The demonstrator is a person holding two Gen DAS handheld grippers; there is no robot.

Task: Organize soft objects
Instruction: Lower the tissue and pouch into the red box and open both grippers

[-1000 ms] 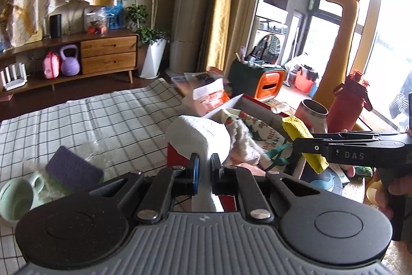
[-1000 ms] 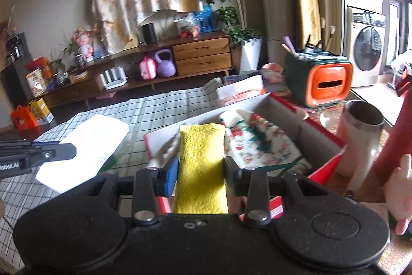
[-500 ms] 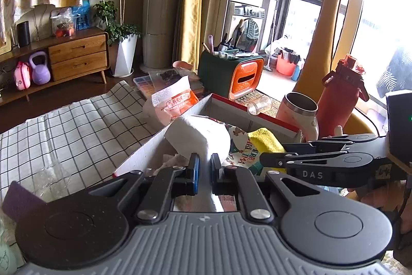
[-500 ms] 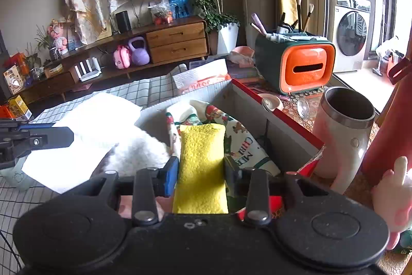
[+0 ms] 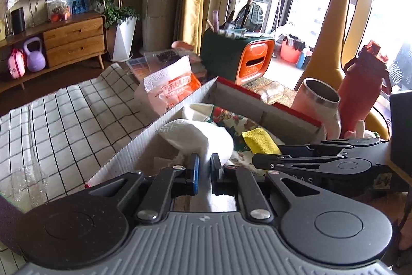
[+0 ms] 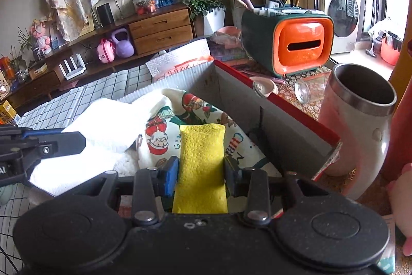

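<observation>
Comparing this moment with the views from a second ago, both grippers have travelled from the checked tablecloth side to a position over the open cardboard box, and both have dropped closer to its contents. The box, formerly seen partly ahead, now fills the centre of each wrist view. This indicates that the carry phase is nearly complete and that release into the box is the likely next step. The left gripper has its jaws drawn almost together, pinching a thin fold of the white towel; the bulk of the towel hangs forward of the fingertips, over the near-left part of the box. The right gripper stands at a moderate opening, clamped on the yellow sponge, whose free end projects over the printed Christmas cloth already lying inside the box. In the left wrist view the two grippers sit just beside each other above the box, so crowding during release is a risk.
</observation>
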